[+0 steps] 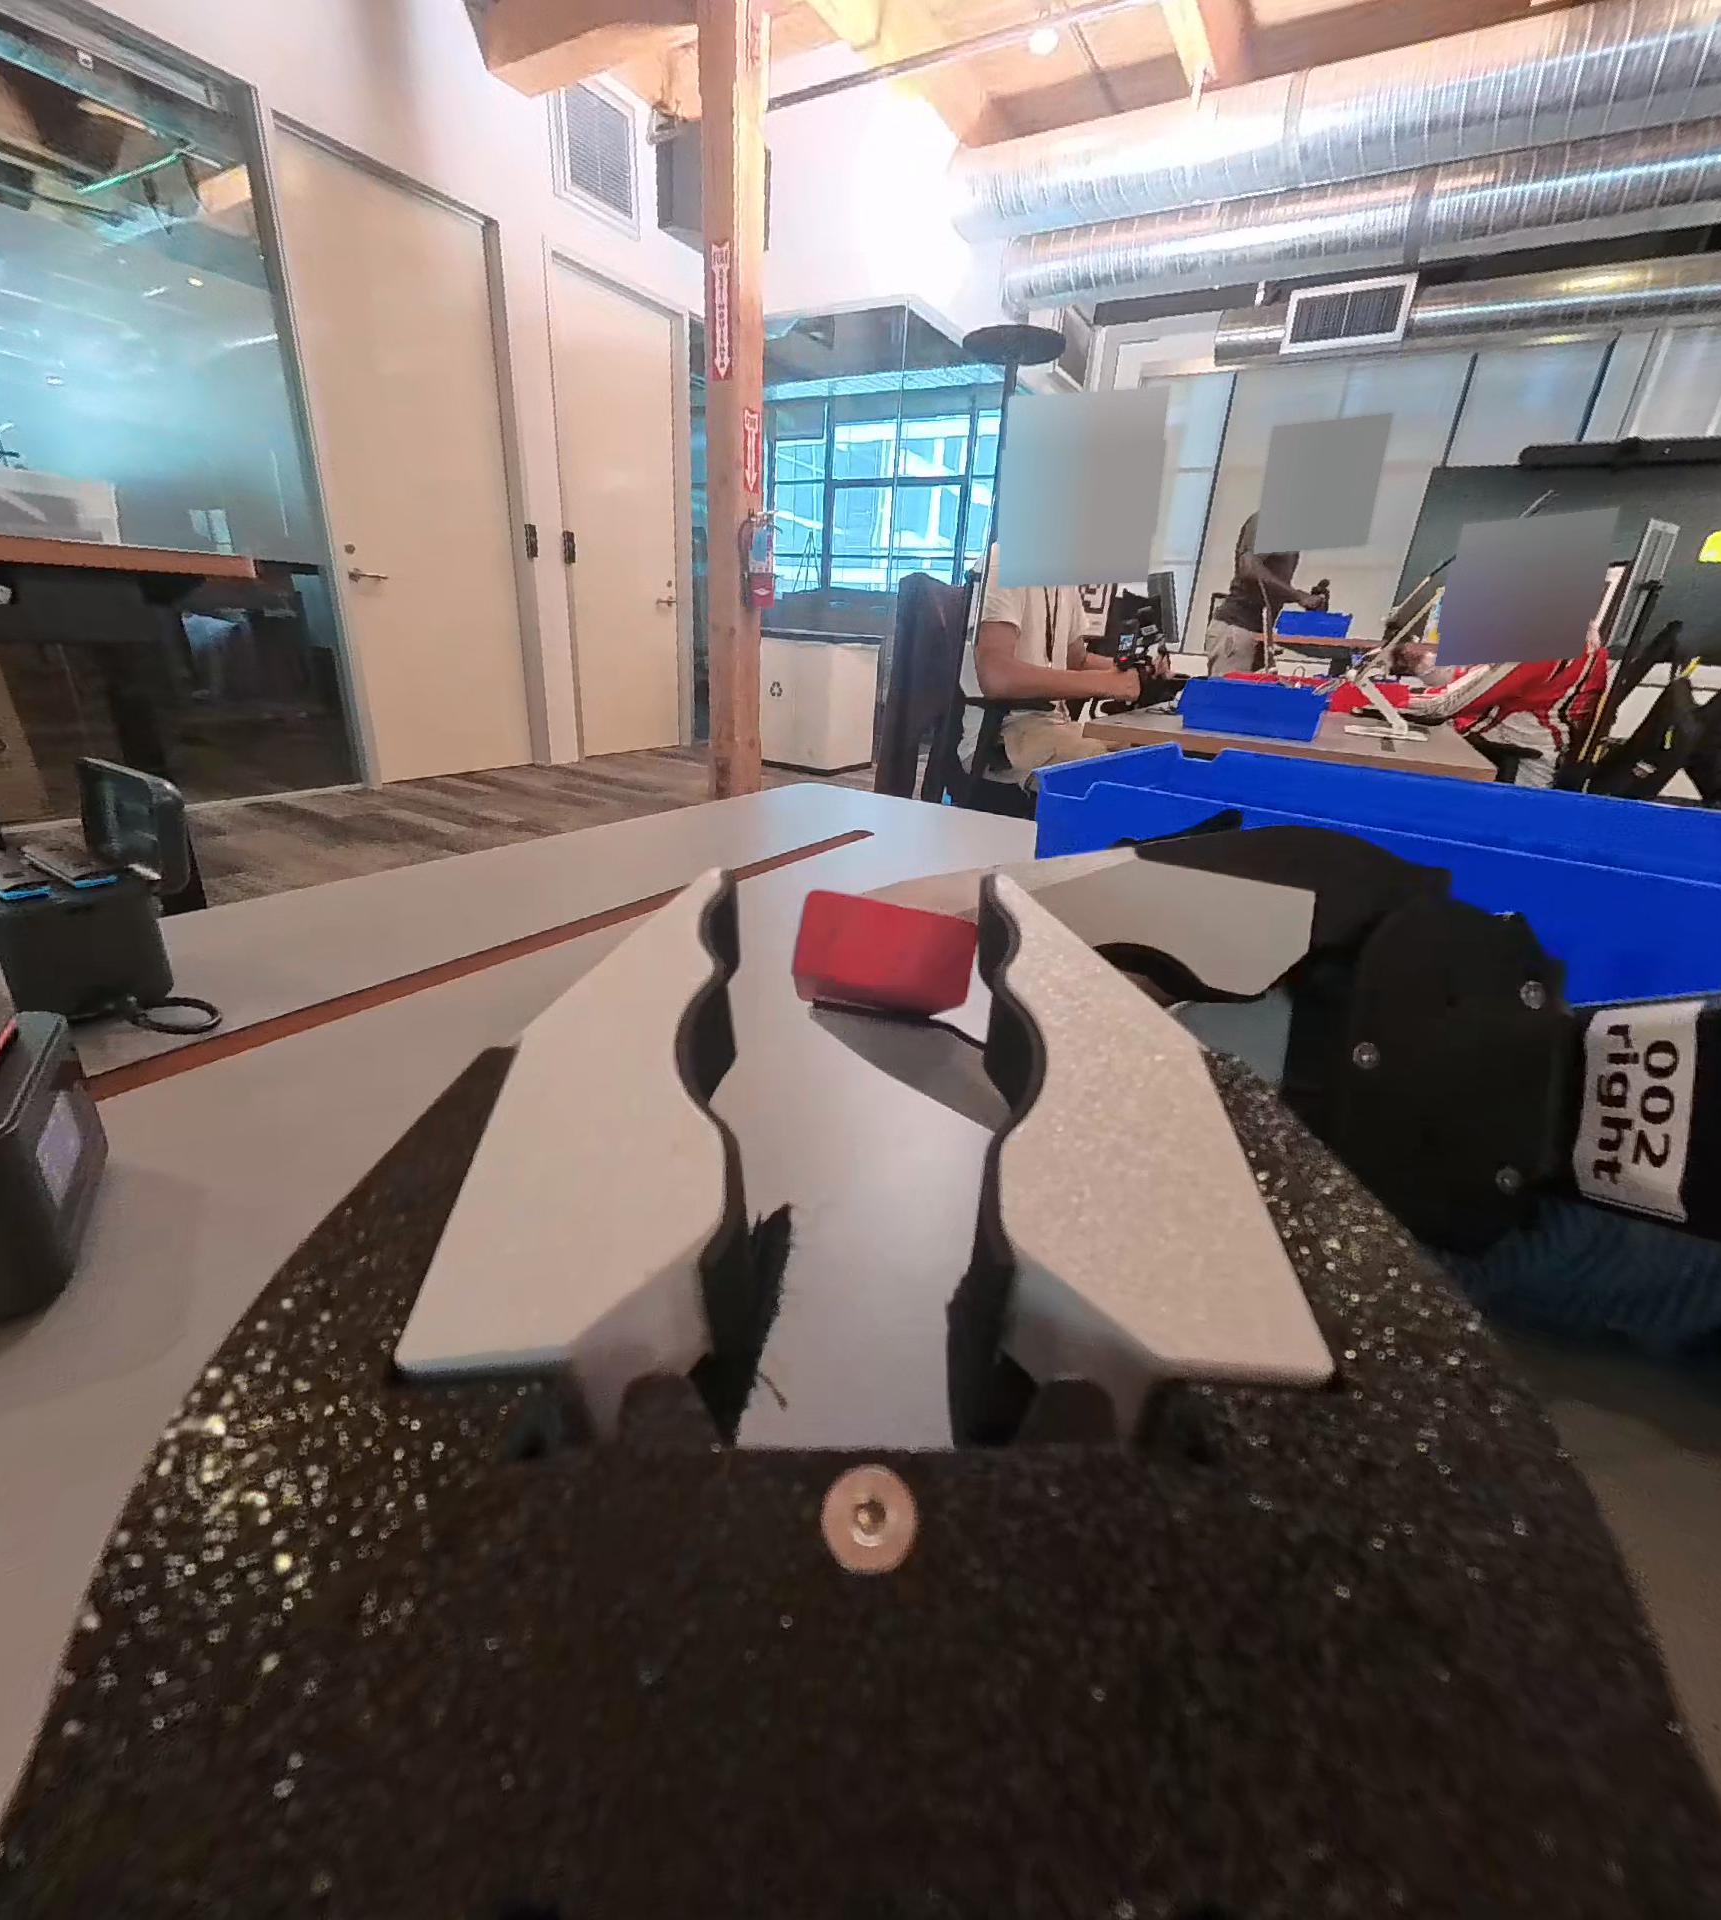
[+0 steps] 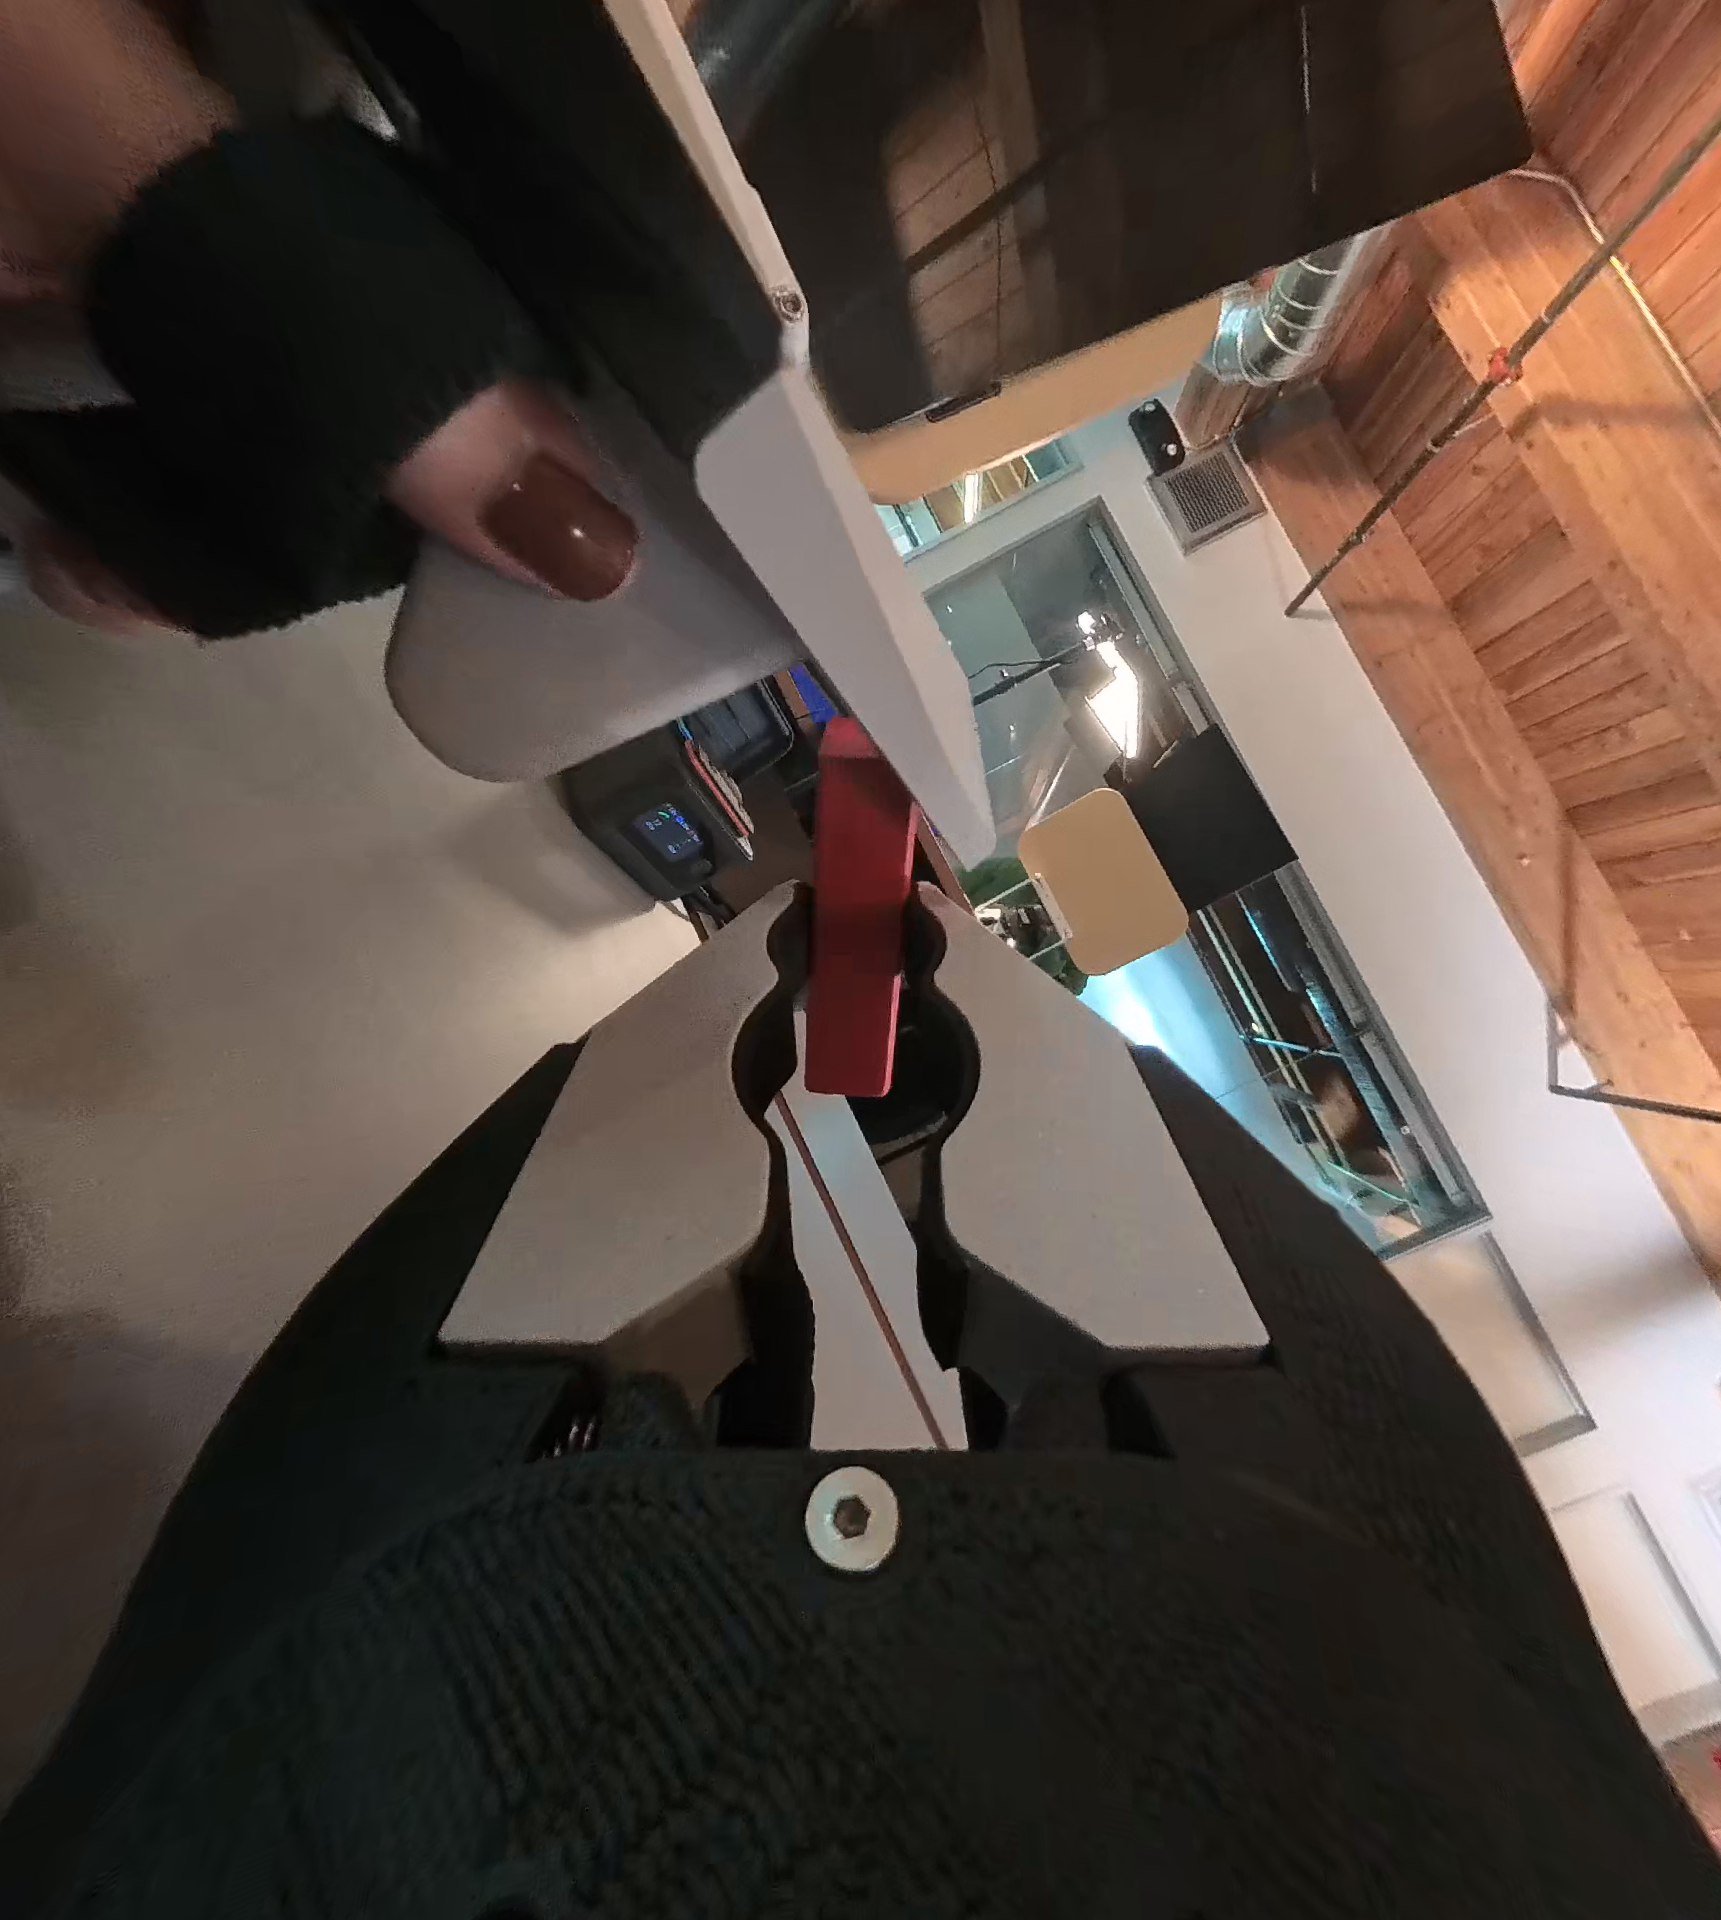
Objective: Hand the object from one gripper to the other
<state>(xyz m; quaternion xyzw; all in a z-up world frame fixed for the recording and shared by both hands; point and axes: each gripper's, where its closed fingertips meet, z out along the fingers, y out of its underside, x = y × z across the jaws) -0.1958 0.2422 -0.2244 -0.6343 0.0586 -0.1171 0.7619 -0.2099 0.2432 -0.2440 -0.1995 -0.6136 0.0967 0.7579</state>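
Left wrist view: left gripper (image 1: 856, 914) spread to a middling gap, nothing yet pinched between its two pale fingers (image 1: 617, 1091). One red block (image 1: 882, 961) just past the tips, close against the inner edge of the finger on the picture's right; contact impossible to judge. Right gripper (image 1: 949, 935) reaching in from the picture's right, above the grey tabletop (image 1: 243, 1164), block at its tip. One blue bin (image 1: 1438, 831) behind it on the tabletop, contents hidden by its wall. Two black charger boxes (image 1: 56, 935) toward the left edge of the tabletop. More blue bins on a farther table, where three people sit or stand.

Right wrist view, rolled well sideways: right gripper (image 2: 856, 899) narrowed onto the red block (image 2: 856, 935), both fingertips pressing its flat sides, the block standing on end and poking out beyond the tips. Left gripper (image 2: 897, 790) coming in from the upper left, one pale finger (image 2: 866, 644) running alongside the block's far end, the other (image 2: 575, 675) off to the left. Gloved hand (image 2: 295, 416) wrapped around that gripper, one bare fingertip on the grey plate. One black charger box (image 2: 669, 821) visible behind, on the tabletop.
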